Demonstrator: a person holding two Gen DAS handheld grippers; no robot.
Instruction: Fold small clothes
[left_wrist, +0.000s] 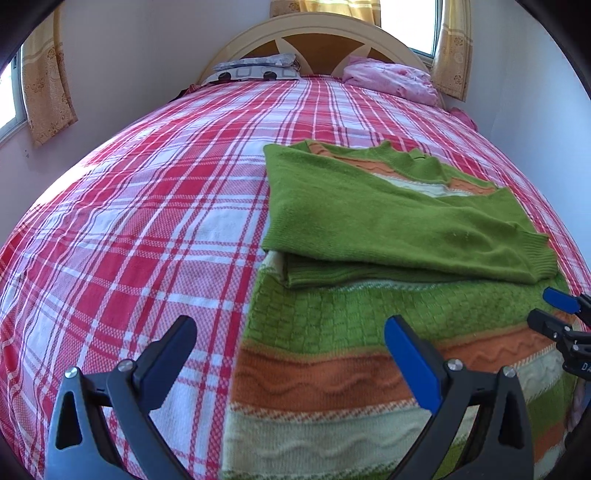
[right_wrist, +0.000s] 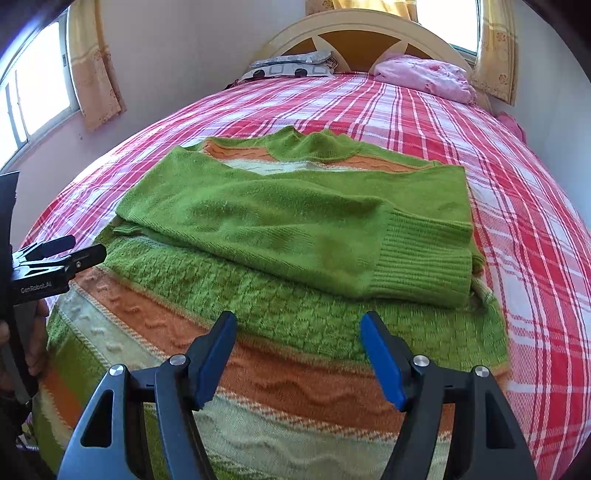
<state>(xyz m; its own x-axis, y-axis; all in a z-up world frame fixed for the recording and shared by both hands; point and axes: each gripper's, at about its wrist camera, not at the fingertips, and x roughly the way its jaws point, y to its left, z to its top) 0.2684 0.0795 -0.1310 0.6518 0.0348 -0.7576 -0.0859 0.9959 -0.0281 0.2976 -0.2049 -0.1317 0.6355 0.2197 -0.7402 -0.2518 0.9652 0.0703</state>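
While both point downward, the left tongs (left_wrist: 291, 332) and right tongs (right_wrist: 299, 328) gape empty over the sweater (right_wrist: 295, 221)

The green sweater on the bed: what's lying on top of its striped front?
Its own plain green sleeves lie folded across the sweater, ribbed cuff at one side. They cover the chest; the checked bedsheet beneath the sweater is hidden.

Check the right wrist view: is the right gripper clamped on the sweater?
No, the right gripper hangs open above the green sweater, nothing between its pads.
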